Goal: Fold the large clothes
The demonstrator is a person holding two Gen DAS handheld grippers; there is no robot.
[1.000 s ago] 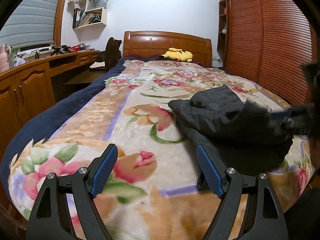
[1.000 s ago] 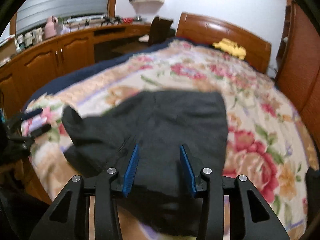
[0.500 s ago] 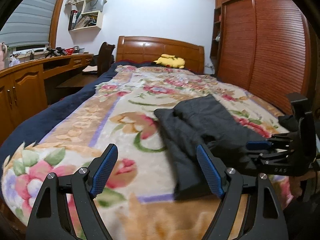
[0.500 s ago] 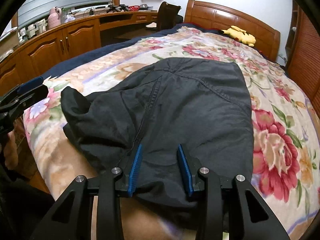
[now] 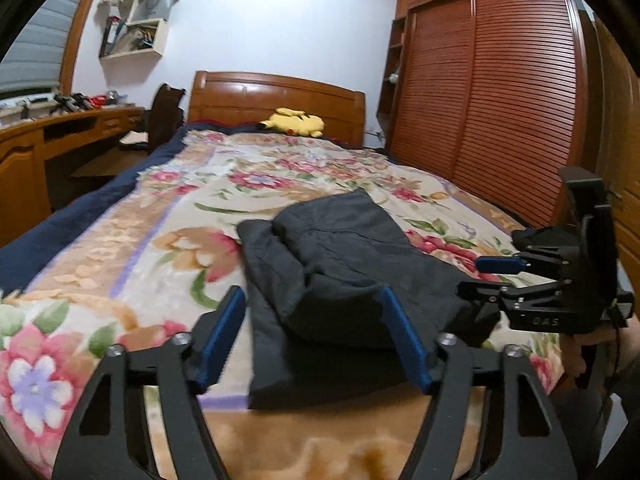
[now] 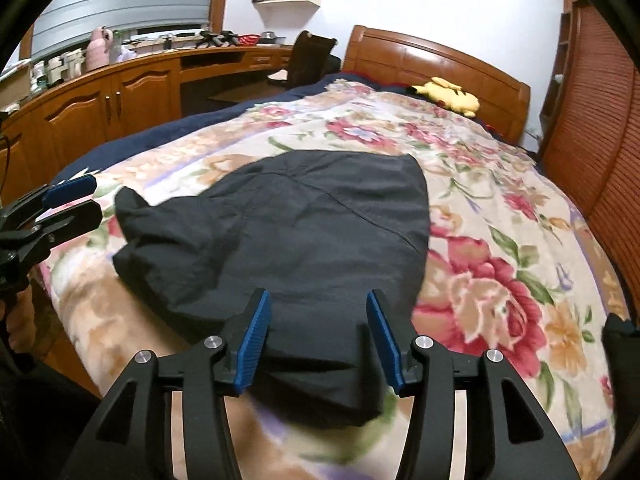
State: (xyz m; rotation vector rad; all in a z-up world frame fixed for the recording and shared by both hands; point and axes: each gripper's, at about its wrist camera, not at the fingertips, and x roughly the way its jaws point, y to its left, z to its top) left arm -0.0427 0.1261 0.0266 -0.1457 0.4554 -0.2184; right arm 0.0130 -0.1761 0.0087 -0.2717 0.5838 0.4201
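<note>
A dark grey garment [image 5: 340,280] lies folded over on the floral blanket near the foot of the bed; it also shows in the right wrist view [image 6: 296,240]. My left gripper [image 5: 312,336] is open and empty, hovering at the garment's near edge. My right gripper [image 6: 316,332] is open and empty, just above the garment's near edge. The right gripper also shows at the right of the left wrist view [image 5: 488,280]. The left gripper shows at the left edge of the right wrist view [image 6: 76,200].
The bed's floral blanket [image 5: 168,240] spreads to a wooden headboard [image 5: 276,100] with a yellow plush toy [image 5: 294,122]. A wooden desk with cabinets [image 6: 120,96] and a chair [image 6: 308,60] stand on the left. A slatted wardrobe [image 5: 500,92] stands on the right.
My right gripper has opened and let go of the garment, which now lies flat on the bed. My left gripper has moved right toward the garment's near edge, still open.
</note>
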